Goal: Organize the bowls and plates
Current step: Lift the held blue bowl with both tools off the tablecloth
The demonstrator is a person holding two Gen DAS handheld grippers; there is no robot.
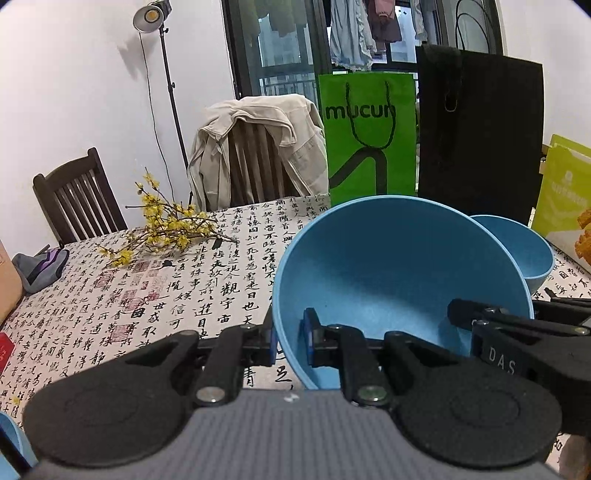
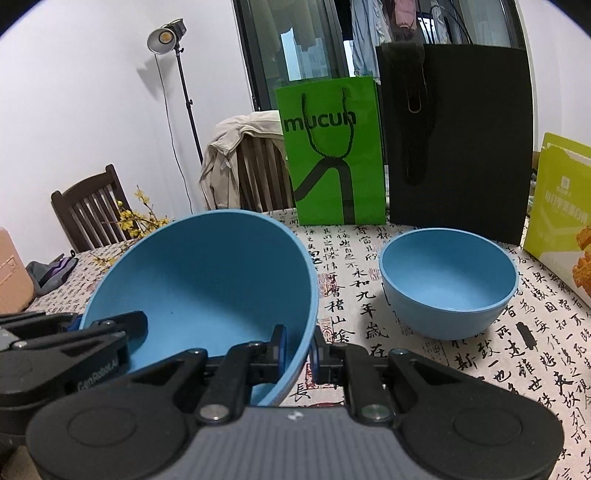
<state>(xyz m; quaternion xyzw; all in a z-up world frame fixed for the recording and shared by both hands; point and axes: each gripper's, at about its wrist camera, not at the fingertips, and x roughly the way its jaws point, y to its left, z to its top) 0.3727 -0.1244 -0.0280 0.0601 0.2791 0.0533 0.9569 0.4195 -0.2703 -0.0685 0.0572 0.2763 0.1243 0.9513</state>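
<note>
At the far left of the left wrist view a dark wooden chair (image 1: 79, 195) stood against the white wall, with a grey and purple cloth bundle (image 1: 38, 267) on the worktop (image 1: 147, 295) edge before it. The worktop wore a cloth printed with black calligraphy. A sprig of yellow blossoms (image 1: 162, 229) lay on it, and behind rose a lamp on a stand (image 1: 153, 16). Further right, a beige jacket (image 1: 255, 144) hung over a second chair.

In the middle, the left gripper (image 1: 291, 341) had its fingers (image 1: 310, 336) pinching the left wall of the large blue bowl (image 1: 399, 273), one pad inside and one outside. The bowl was tilted with its opening toward the camera; its underside was hidden, so I could not tell whether it touched the cloth. The right gripper (image 2: 297, 345) pinched the opposite wall of the same bowl in the same way, pads on either side of the rim.

Behind the bowl stood a green paper bag (image 1: 369, 136) and, just beside it, a black bag (image 1: 480, 133). To the right of the held bowl a smaller blue bowl (image 2: 448, 280) sat upright on the worktop, apart from the larger one in the right wrist view. At the far right edge stood a yellow-green carton (image 2: 561, 206) with a food picture.
</note>
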